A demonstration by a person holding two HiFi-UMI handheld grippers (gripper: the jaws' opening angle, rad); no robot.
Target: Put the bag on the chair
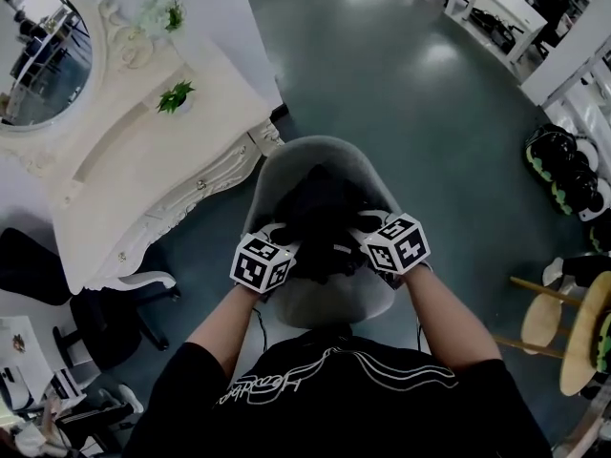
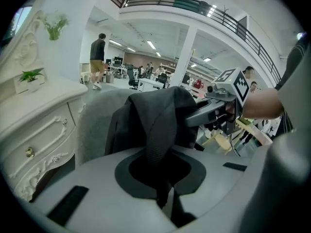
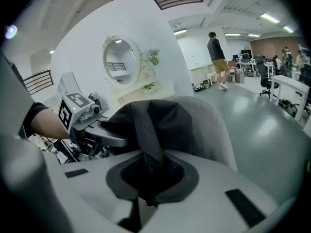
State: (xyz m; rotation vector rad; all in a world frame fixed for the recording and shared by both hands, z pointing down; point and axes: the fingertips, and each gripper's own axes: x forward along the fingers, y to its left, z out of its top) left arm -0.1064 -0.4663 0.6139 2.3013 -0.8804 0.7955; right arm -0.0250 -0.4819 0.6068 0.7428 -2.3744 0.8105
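A black bag (image 1: pixel 320 213) rests on the seat of a grey shell chair (image 1: pixel 286 165), against its backrest. My left gripper (image 1: pixel 286 235) is at the bag's left side and my right gripper (image 1: pixel 358 225) at its right, both low over the seat. In the left gripper view a dark webbing strap of the bag (image 2: pixel 155 144) runs down between the shut jaws of the left gripper (image 2: pixel 164 188), with the right gripper (image 2: pixel 214 111) beyond. In the right gripper view the right gripper (image 3: pixel 145 186) is shut on a fold of the bag (image 3: pixel 155 123); the chair's back (image 3: pixel 216 127) rises behind.
A white carved dressing table (image 1: pixel 143 189) with an oval mirror and a small plant (image 1: pixel 175 96) stands left of the chair. A black office chair (image 1: pixel 105 322) is at lower left. Wooden stools (image 1: pixel 549 322) and dark helmets (image 1: pixel 563 170) are at the right. A person (image 2: pixel 98 57) walks far off.
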